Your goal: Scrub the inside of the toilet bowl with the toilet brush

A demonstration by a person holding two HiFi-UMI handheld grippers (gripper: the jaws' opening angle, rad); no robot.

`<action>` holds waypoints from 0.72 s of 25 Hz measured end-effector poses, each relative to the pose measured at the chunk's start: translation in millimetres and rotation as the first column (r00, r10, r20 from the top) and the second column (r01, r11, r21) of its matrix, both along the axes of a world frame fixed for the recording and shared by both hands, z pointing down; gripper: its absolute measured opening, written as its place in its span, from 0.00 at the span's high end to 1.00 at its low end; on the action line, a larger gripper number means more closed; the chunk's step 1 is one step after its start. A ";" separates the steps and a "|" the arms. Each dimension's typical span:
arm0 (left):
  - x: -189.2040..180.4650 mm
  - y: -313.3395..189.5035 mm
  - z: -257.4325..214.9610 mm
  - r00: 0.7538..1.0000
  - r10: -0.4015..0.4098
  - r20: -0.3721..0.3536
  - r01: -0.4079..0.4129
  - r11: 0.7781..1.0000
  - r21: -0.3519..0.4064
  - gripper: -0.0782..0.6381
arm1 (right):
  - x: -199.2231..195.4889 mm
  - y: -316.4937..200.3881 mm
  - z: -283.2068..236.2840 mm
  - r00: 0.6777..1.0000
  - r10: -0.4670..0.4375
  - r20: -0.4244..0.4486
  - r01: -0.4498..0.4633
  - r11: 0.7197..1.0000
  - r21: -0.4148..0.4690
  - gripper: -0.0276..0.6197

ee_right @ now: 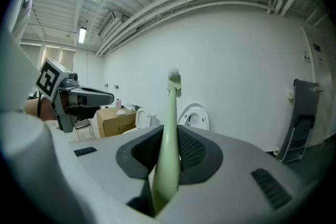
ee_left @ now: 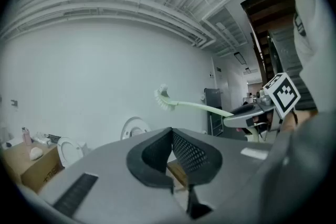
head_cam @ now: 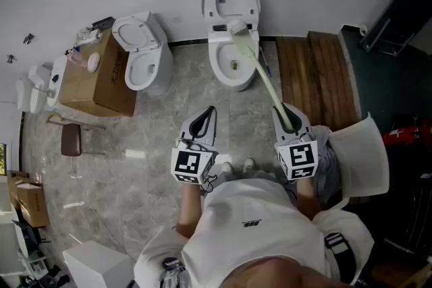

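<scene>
Now | right gripper point(head_cam: 289, 119) clamped on toilet brush point(head_cam: 260, 71) handle, head pointing away over toilet bowl point(head_cam: 217, 67) rear | left gripper point(head_cam: 204, 119) jaws together, empty

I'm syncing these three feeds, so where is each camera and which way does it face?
Head view: on the person's head, looking steeply down at the toilet, left gripper and right gripper; white shirt and shoes show.
Left gripper view: on the left gripper, facing the white wall along its shut jaws; shirt at right.
Right gripper view: on the right gripper, facing the wall along jaws shut on the toilet brush.
Shared: both gripper views show the brush and the other gripper.
</scene>
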State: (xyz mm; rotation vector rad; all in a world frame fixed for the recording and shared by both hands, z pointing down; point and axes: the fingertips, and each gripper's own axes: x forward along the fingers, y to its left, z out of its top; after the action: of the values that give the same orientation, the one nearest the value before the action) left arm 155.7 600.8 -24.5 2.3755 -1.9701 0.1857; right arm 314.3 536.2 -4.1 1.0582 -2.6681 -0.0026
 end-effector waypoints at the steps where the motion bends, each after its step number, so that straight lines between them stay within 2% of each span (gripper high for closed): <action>1: 0.1 -0.9 0.2 1.000 -0.003 0.002 0.003 1.000 0.000 0.88 | -0.3 -1.2 0.5 1.000 -0.002 0.009 0.002 1.000 -0.010 0.86; 9: -0.7 -12.2 8.7 1.000 -0.018 0.008 0.018 1.000 -0.003 0.88 | -1.9 -10.6 9.4 1.000 -0.003 0.019 0.004 1.000 -0.029 0.86; 18: -22.3 -50.9 21.5 1.000 -0.019 -0.006 0.019 1.000 -0.008 0.88 | -26.9 -45.9 16.5 1.000 0.001 0.001 -0.001 1.000 -0.025 0.86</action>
State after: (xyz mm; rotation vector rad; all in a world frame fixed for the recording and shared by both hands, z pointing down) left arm 133.4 549.9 -3.1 2.3488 -1.9850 0.1846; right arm 287.3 490.3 12.4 1.0519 -2.6617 0.0313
